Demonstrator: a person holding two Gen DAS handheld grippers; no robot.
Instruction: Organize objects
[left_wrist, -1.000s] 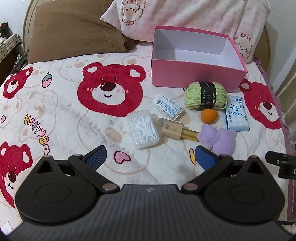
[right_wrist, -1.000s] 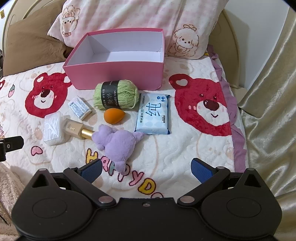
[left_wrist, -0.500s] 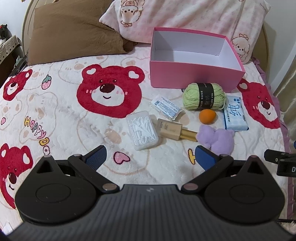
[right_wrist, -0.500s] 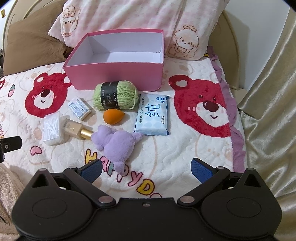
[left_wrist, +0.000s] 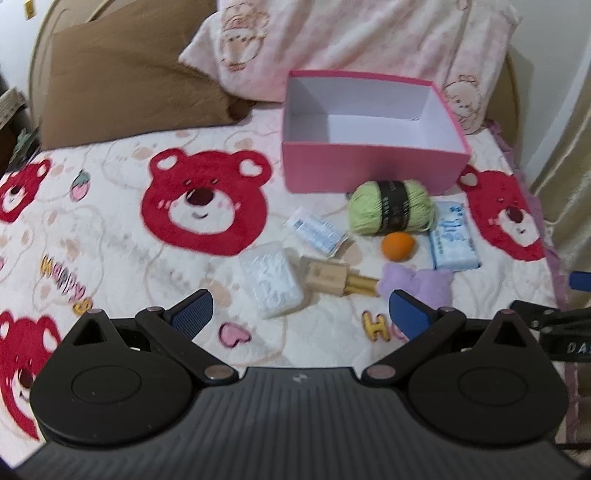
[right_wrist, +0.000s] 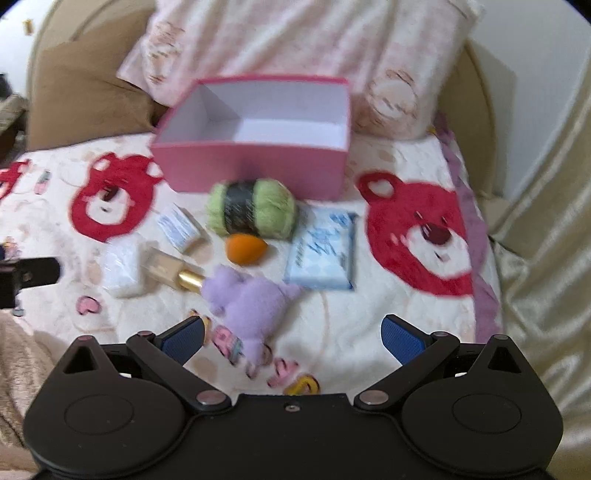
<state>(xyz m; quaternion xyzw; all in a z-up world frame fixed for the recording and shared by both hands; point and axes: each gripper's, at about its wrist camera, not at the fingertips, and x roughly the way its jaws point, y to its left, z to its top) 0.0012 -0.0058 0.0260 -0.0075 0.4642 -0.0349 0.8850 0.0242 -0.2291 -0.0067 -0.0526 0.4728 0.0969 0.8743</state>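
Both the left tool and the right tool hang released and empty, while the purple plush toy, lying in front of the empty pink box, looks light and squashy, best pinched across its body.

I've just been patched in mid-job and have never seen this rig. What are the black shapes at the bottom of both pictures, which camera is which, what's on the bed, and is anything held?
The black shapes are two hand-held grippers with blue-padded fingers; each carries a fisheye camera looking forward along them. One picture is from the left gripper, the other from the right gripper. Both are open and hold nothing.

On the bear-print blanket stands an empty pink box. In front of it lie a green yarn ball, orange makeup sponge, blue tissue pack, purple plush toy, gold-capped bottle, clear cotton swab box and a small white packet.
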